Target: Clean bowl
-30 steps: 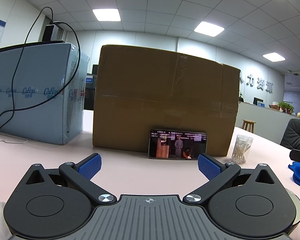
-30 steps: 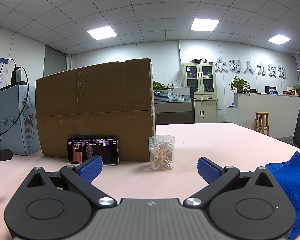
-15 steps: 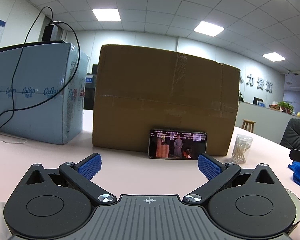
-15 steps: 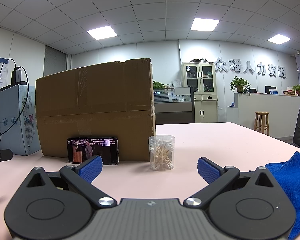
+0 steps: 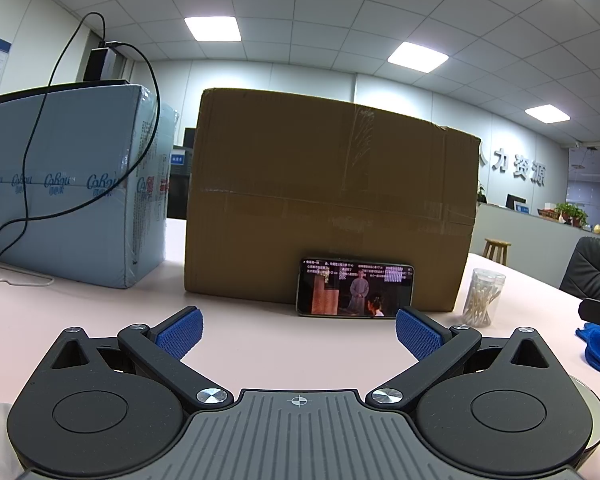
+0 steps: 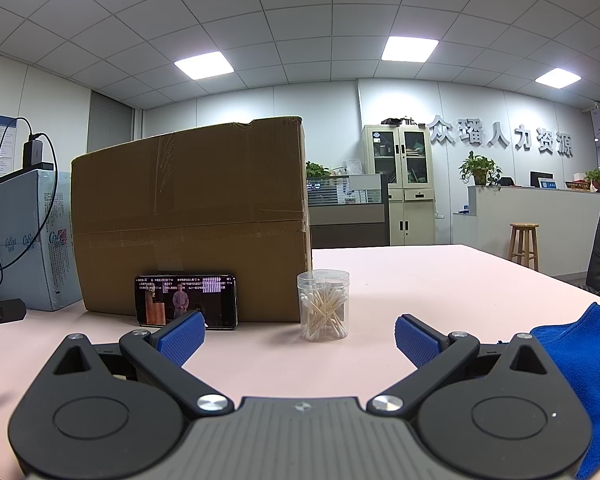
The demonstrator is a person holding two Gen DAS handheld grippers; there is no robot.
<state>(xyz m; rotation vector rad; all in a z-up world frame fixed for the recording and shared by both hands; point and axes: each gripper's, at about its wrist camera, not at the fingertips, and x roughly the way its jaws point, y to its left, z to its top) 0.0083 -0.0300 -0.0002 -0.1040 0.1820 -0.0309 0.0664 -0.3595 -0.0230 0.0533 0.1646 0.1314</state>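
Note:
My left gripper (image 5: 298, 334) is open and empty, low over the pink table (image 5: 280, 352). A metal rim, perhaps the bowl (image 5: 594, 420), shows at the lower right, mostly hidden behind the gripper body. My right gripper (image 6: 298, 334) is open and empty over the table (image 6: 420, 280). A blue cloth (image 6: 580, 364) lies right beside its right finger and also shows at the right edge of the left wrist view (image 5: 598, 350). No bowl shows in the right wrist view.
A cardboard box (image 5: 328, 200) stands ahead with a phone (image 5: 354, 293) propped against it. A clear jar of cotton swabs (image 6: 324, 306) stands right of the phone. A light blue carton (image 5: 68, 184) with a black cable stands at the left.

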